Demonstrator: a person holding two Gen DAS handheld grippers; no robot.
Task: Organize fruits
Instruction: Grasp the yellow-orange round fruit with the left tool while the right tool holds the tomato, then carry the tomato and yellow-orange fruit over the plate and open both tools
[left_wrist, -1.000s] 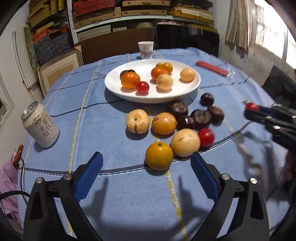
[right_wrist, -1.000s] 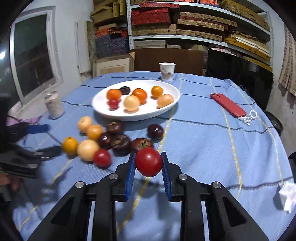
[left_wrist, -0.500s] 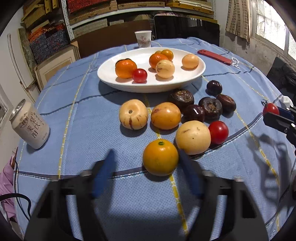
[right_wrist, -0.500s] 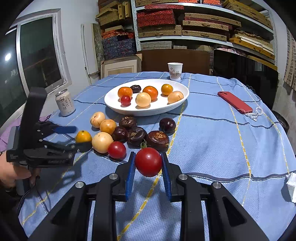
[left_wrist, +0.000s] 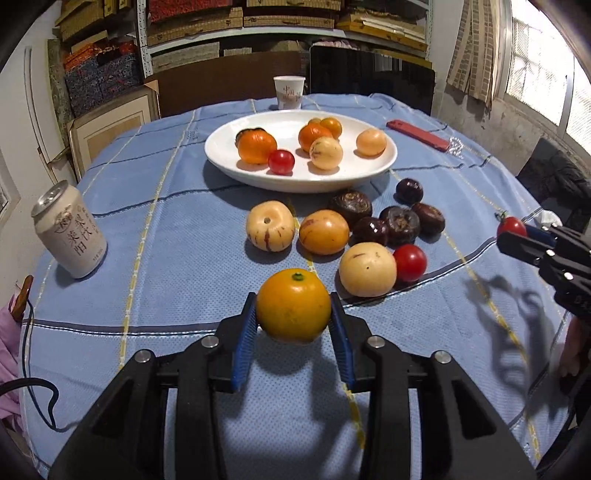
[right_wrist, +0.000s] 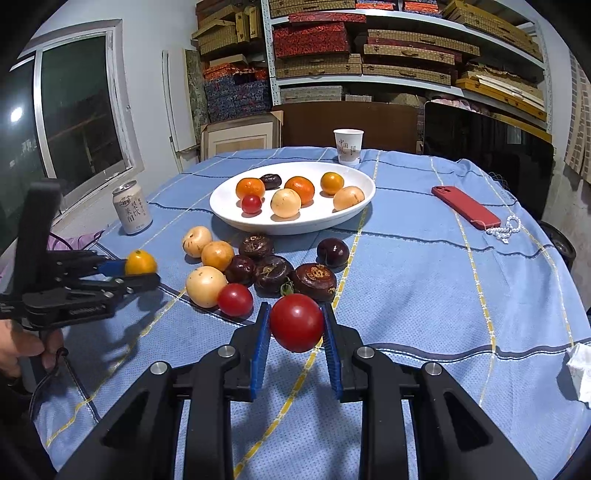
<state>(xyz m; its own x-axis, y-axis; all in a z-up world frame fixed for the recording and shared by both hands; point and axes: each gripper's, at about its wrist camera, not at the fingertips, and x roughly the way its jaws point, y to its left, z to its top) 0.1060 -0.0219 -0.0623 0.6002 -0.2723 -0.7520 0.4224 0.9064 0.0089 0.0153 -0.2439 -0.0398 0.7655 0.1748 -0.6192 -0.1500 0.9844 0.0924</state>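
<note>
My left gripper (left_wrist: 293, 298) has its blue pads against both sides of an orange (left_wrist: 293, 304) near the table's front, and its jaws are closing on it. The right wrist view shows that orange (right_wrist: 140, 261) at the left gripper's (right_wrist: 125, 275) tip. My right gripper (right_wrist: 295, 306) is shut on a red tomato (right_wrist: 296, 323) held above the blue cloth. The white plate (left_wrist: 258, 173) behind holds several fruits. Loose pale, orange and dark brown fruits and another tomato (left_wrist: 409, 262) lie between the plate and the grippers.
A drink can (left_wrist: 70, 236) stands at the left edge. A paper cup (left_wrist: 289, 92) is behind the plate. A red phone (left_wrist: 417, 134) with beads lies at the right, and a crumpled tissue (right_wrist: 580, 369) at the near right. Shelves of boxes line the back wall.
The left gripper's wide-open jaws moved forward around the orange and came together on its sides. The right gripper stayed shut on the tomato and hardly moved.
</note>
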